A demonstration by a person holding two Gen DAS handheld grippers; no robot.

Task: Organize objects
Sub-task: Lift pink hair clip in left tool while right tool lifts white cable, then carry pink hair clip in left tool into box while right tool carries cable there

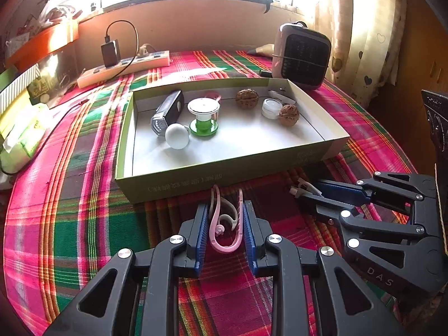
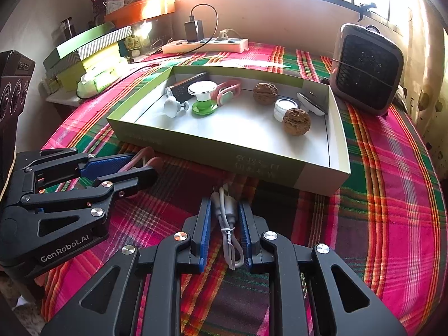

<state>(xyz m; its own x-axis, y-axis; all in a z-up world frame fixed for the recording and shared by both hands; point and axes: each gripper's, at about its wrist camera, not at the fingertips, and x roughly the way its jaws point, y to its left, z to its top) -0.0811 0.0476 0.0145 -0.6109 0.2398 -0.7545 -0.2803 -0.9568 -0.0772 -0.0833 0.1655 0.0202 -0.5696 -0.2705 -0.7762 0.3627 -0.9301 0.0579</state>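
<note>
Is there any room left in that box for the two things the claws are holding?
Yes. The box floor is bare along its near wall, in front of the white knob and green spool, and mid-floor between the spool and the near walnut. The back is crowded: black gadget, pink item, far walnut, little jar.

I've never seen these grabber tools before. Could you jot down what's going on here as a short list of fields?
Setting: plaid tablecloth, open box
Left gripper: jaws closed on pink ear hooks
Right gripper: jaws closed on white cable
In box: two walnuts, white knob, green spool, small jar
Beyond box: fan heater, power strip
</note>
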